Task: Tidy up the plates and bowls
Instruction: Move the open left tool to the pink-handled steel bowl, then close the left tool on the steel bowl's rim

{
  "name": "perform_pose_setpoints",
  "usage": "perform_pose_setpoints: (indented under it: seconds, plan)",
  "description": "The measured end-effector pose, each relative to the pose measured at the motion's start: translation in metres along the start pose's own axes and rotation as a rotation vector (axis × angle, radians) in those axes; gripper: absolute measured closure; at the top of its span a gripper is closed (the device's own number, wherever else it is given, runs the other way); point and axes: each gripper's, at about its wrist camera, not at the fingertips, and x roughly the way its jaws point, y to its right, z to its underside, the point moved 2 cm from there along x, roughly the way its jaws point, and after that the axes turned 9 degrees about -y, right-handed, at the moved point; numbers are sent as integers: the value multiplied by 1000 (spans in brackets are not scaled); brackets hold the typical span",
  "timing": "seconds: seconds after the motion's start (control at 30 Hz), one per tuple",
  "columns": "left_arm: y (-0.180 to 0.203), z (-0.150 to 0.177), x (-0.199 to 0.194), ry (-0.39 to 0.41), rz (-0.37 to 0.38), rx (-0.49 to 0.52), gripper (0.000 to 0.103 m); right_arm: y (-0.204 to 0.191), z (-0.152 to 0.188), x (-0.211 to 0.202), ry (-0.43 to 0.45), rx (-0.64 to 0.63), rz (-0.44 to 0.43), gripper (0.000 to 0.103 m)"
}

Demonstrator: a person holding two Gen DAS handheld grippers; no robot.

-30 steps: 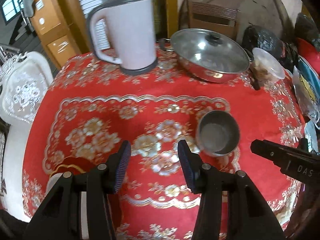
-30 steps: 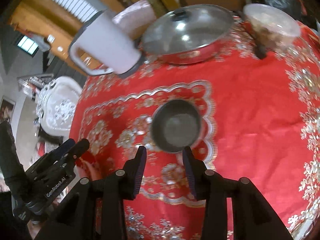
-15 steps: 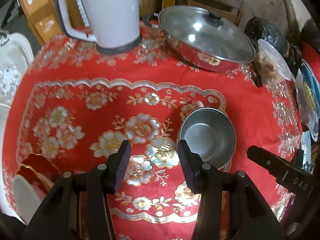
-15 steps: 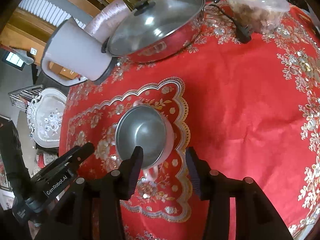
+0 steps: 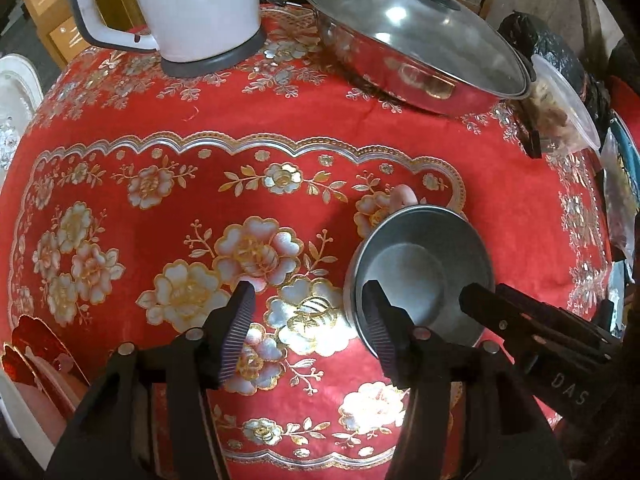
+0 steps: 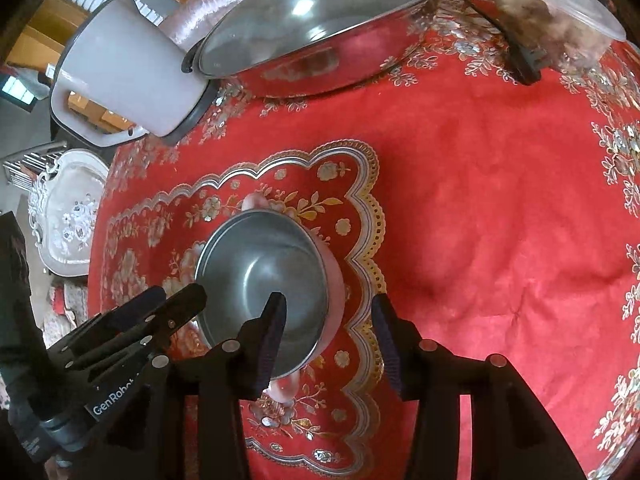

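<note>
Both of your grippers have closed in on the steel bowl (image 6: 262, 276) over the past second. It sits on the red floral tablecloth (image 6: 480, 200), inside what looks like a pink outer bowl (image 6: 335, 280), though the view is partial. Your right gripper (image 6: 328, 320) is spread, its left finger over the bowl's interior and its right finger outside the rim. Your left gripper (image 5: 306, 328) is also spread and empty, just beside the bowl. Behind stand a white kettle (image 5: 200, 4) and a lidded steel pan (image 5: 416, 40).
</note>
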Motion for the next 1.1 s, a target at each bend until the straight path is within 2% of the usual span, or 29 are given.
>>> perform_pose_setpoints:
  seconds: [0.23,0.6,0.9,0.93,1.0,1.1]
  plan:
    - [0,-2,3,1,-9,3,49,-3,-3,1,10,-5,7,57]
    - [2,-1,-4,47,-49,28,49,2,-1,-7,36,16,1,56]
    - [8,-3,12,7,-37,34,48,-5,-9,7,14,-25,34,57]
    - [9,-4,15,1,-35,34,48,-6,-10,10,8,-33,43,59]
    - [11,-5,18,-8,-38,34,49,-7,-13,16,-5,-44,54,78]
    - [13,-7,27,-37,-45,36,49,-5,-14,23,-18,-45,59,87]
